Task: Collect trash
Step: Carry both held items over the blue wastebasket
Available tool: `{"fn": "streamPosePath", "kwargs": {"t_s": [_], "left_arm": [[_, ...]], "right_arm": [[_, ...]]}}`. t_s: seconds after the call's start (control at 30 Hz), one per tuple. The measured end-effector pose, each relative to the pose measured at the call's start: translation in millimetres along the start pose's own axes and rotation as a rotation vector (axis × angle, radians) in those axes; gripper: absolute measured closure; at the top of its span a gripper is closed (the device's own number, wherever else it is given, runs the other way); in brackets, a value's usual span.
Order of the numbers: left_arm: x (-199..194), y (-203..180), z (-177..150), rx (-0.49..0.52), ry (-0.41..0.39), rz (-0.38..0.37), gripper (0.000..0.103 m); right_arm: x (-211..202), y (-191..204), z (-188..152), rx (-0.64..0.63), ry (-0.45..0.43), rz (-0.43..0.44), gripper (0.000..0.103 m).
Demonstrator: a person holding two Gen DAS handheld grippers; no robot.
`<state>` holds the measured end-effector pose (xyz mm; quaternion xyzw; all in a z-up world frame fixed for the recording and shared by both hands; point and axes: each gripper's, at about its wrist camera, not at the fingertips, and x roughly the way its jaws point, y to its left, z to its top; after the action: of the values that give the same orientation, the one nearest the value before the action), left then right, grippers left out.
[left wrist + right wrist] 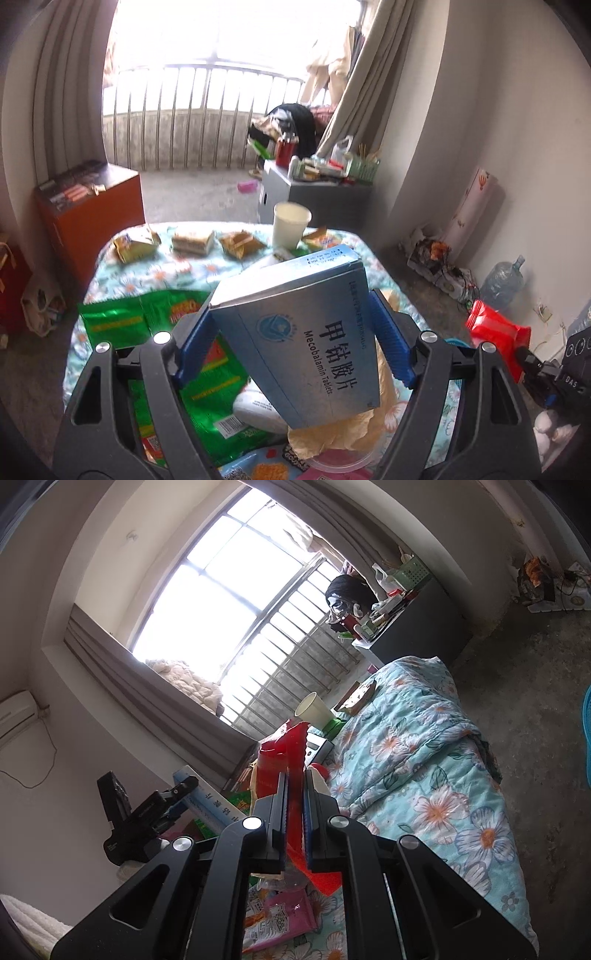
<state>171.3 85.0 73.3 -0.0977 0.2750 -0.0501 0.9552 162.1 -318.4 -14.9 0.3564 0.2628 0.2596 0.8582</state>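
Ribbed blue pads of the left gripper (291, 332) pressed both long sides of a flat, matte-blue cardboard tablet box (295, 332), held tilted above the quilted floral cloth (122, 273). Crinkled glossy green wrappers (147, 317) lay at eight o'clock and a smooth white paper cup (290, 225) stood at twelve. Narrowed almost shut, the right gripper (294, 805) pinched a shiny red packet (284, 760).

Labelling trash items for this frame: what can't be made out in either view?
- Left wrist: white bottle label, hidden by the blue tablet box.
- Left wrist: far snack wrappers, print blurred.
- Right wrist: red wrapper, print edge-on between the tongs.
- Right wrist: paper cup contents, unseen.
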Motion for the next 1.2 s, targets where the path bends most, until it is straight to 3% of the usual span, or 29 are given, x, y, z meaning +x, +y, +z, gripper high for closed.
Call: {"fn": "streamPosePath", "kwargs": {"t_s": [0.27, 0.47, 0.63, 0.9, 1.2], "left_arm": [[-33, -14, 16, 0.031, -0.09, -0.037, 0.029], [-47, -36, 30, 0.071, -0.119, -0.125, 0.029], [-48, -76, 43, 0.148, -0.132, -0.198, 0.029], [-22, -164, 45, 0.238, -0.058, -0.341, 0.029], [36, -297, 22, 0.37, 0.09, -0.504, 0.029]], "right_arm": [[-14, 11, -1, -0.016, -0.029, -0.013, 0.096], [-33, 9, 0, -0.001, -0.074, -0.047, 0.096], [-57, 0, 0, 0.023, -0.139, -0.069, 0.096], [-104, -24, 3, 0.058, -0.244, -0.109, 0.096], [-166, -74, 3, 0.145, -0.388, -0.218, 0.096]]}}
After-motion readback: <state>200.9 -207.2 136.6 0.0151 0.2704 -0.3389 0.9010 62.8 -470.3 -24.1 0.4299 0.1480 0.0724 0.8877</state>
